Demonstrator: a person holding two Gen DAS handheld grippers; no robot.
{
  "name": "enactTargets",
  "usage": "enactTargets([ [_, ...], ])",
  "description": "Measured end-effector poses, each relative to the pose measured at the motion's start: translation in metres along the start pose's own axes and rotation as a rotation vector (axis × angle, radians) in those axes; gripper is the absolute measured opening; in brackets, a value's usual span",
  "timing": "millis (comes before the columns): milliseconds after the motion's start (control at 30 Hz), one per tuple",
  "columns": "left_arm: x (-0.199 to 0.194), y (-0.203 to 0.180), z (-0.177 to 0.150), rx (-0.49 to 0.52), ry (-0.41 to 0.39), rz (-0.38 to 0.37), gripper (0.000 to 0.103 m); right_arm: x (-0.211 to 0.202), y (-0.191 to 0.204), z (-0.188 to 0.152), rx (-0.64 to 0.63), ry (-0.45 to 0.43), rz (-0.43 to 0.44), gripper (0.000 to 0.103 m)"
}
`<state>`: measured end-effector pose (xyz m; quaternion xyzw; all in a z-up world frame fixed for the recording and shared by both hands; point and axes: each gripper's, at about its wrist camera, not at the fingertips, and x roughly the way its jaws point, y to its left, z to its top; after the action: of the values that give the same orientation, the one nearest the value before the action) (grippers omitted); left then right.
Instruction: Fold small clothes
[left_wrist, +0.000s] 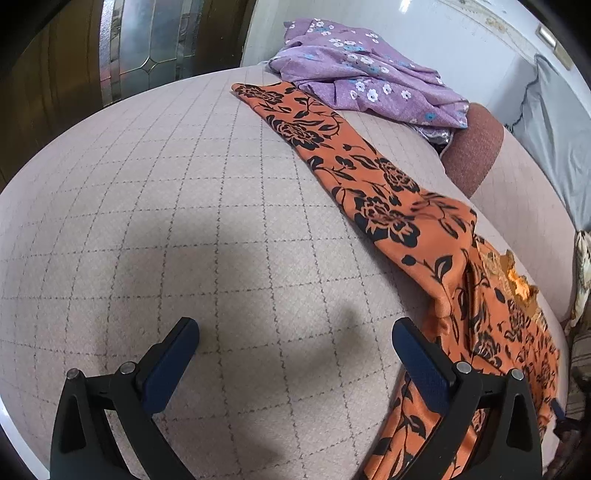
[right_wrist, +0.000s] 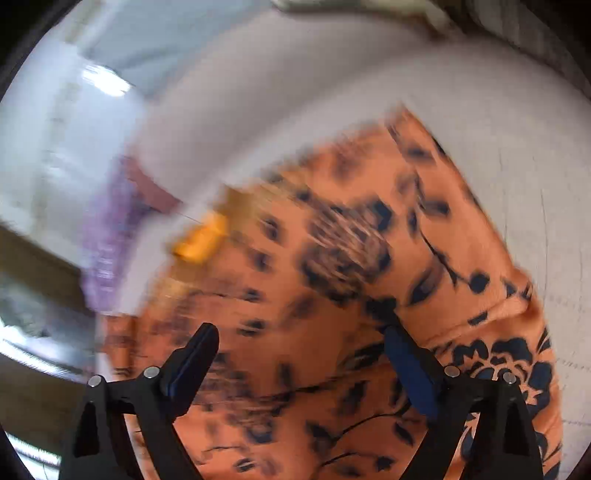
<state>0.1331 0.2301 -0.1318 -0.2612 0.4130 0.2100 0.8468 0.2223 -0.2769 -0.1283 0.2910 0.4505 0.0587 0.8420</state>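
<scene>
Item: orange garment (left_wrist: 391, 192), black floral print, thin soft cloth. It lay on the bed (left_wrist: 184, 206), stretched as a long narrow band. In the left wrist view its long axis ran from about 11 o'clock at the far end to about 5 o'clock at the near end, where it widened into loose bunched folds, with a patch of gold trim (left_wrist: 517, 273) showing at 3 o'clock. Not yet folded, by its lie.

Left hand-held gripper (left_wrist: 295, 334): jaws wide apart, nothing between them, poised over bare bedcover. The garment lay to its 3 o'clock side, its near folds passing beside and under the right-side finger (left_wrist: 421, 362).

Right hand-held gripper (right_wrist: 301, 341): jaws spread wide, gripping nothing; the orange garment (right_wrist: 332, 258) filled the blurred right wrist view from 12 to 6 o'clock directly beneath the jaws. Whether the pads touched the cloth could not be told. This one was judged the nearer to the bunched end.

Beyond: purple flowered garment (left_wrist: 369, 77) heaped at 12 o'clock at the bed's far edge, touching the band's far end; brown cushion (left_wrist: 476, 147) at 2 o'clock.
</scene>
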Motion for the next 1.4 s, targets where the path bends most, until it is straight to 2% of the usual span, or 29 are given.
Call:
enactTargets([
  [33, 0.000, 0.000, 0.000, -0.003, -0.002, -0.009, 0.103, -0.010, 0.011, -0.003, -0.042, -0.029, 0.034, 0.093],
  [133, -0.003, -0.002, 0.000, 0.006, -0.013, -0.059, 0.103, -0.027, 0.041, -0.030, -0.211, -0.109, 0.006, 0.094],
  [200, -0.001, -0.001, -0.001, 0.009, -0.011, -0.070, 0.103, -0.023, 0.043, -0.057, -0.310, -0.112, -0.044, 0.094],
  [233, 0.001, -0.001, -0.002, 0.010, -0.007, -0.068, 0.103, -0.011, 0.041, -0.075, -0.346, -0.079, -0.072, 0.094],
  [300, 0.003, -0.002, -0.003, 0.029, -0.009, -0.058, 0.103, 0.015, 0.027, -0.096, -0.355, 0.029, -0.081, 0.094],
  [400, 0.003, -0.006, -0.004, 0.072, 0.000, -0.045, 0.103, 0.018, 0.027, -0.098, -0.350, 0.012, -0.063, 0.101],
  [500, -0.006, 0.002, 0.004, 0.018, 0.039, -0.132, 0.103, 0.027, 0.028, -0.101, -0.365, 0.011, -0.053, 0.102],
  [667, -0.025, 0.019, 0.053, -0.031, 0.016, -0.226, 0.103, 0.030, 0.028, -0.102, -0.354, -0.002, -0.029, 0.102],
  [833, -0.009, 0.029, 0.119, -0.070, 0.002, -0.211, 0.103, 0.015, 0.021, -0.101, -0.347, -0.010, -0.015, 0.102],
  [933, 0.025, 0.037, 0.161, -0.132, 0.014, -0.190, 0.103, 0.012, 0.021, -0.102, -0.349, -0.013, -0.016, 0.102],
  [1100, 0.087, 0.038, 0.210, -0.174, 0.021, -0.139, 0.103, 0.013, 0.021, -0.103, -0.352, -0.021, -0.016, 0.102],
  [1200, 0.120, 0.040, 0.230, -0.164, 0.019, -0.091, 0.103, 0.014, 0.021, -0.104, -0.357, -0.023, -0.020, 0.102],
  [1300, 0.144, 0.046, 0.236, -0.168, 0.029, -0.043, 0.103, 0.014, 0.020, -0.104, -0.358, -0.027, -0.019, 0.102],
  [1367, 0.151, 0.047, 0.239, -0.150, -0.004, -0.026, 0.101, 0.015, 0.019, -0.104, -0.355, -0.029, -0.015, 0.102],
  [1400, 0.153, 0.044, 0.239, -0.126, -0.018, -0.001, 0.087, 0.016, 0.019, -0.104, -0.356, -0.029, -0.016, 0.102],
])
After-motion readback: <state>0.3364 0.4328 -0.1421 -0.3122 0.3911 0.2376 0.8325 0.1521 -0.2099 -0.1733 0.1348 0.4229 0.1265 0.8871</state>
